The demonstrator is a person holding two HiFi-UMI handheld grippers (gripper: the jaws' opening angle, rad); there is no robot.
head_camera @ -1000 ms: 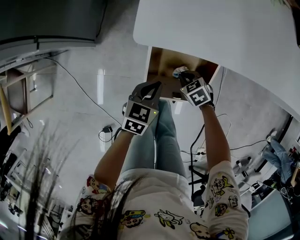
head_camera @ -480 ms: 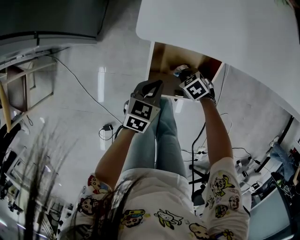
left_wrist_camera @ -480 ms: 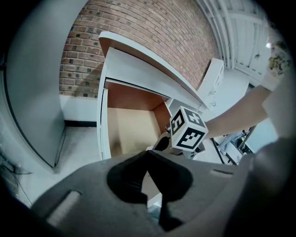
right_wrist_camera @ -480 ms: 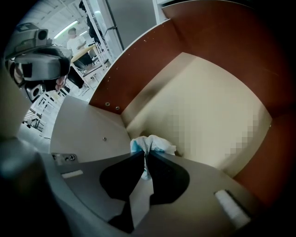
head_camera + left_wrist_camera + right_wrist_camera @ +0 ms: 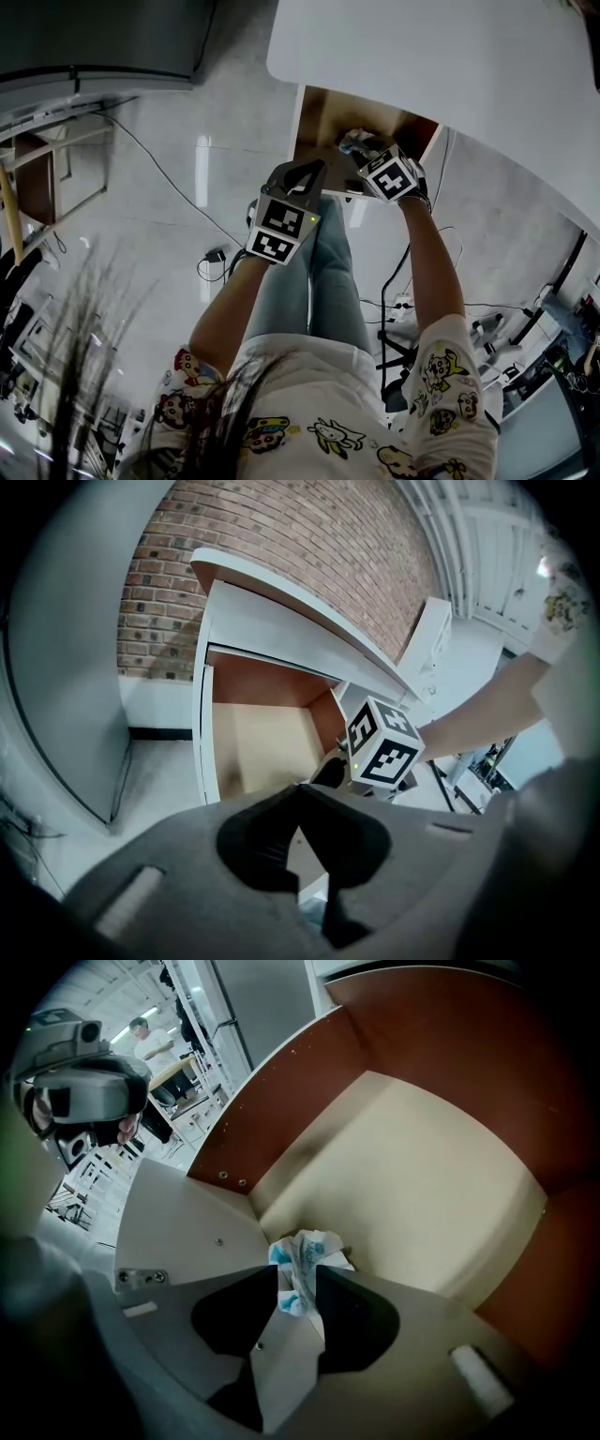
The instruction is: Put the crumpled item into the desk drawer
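Note:
The crumpled item (image 5: 305, 1251), a white wad with blue print, lies low at the near corner of the open desk drawer (image 5: 412, 1176). It sits between the tips of my right gripper (image 5: 297, 1283), whose jaws are opening around it. In the head view the right gripper (image 5: 361, 150) reaches into the drawer (image 5: 323, 117) under the white desk top (image 5: 422, 56), with the wad (image 5: 353, 140) at its tip. My left gripper (image 5: 309, 169) hovers just outside the drawer's front edge, shut and empty. The left gripper view shows its jaw tips (image 5: 300, 787) touching, the drawer (image 5: 258, 742) beyond.
The person's legs in jeans (image 5: 319, 281) stand right below the drawer. A cable (image 5: 159, 169) runs across the pale floor at left, under a dark cabinet (image 5: 94, 37). A brick wall (image 5: 281, 546) rises behind the desk. Other people (image 5: 150, 1044) are far off.
The right gripper has edged slightly left and deeper over the drawer with the wad at its tip. The left gripper has barely moved.

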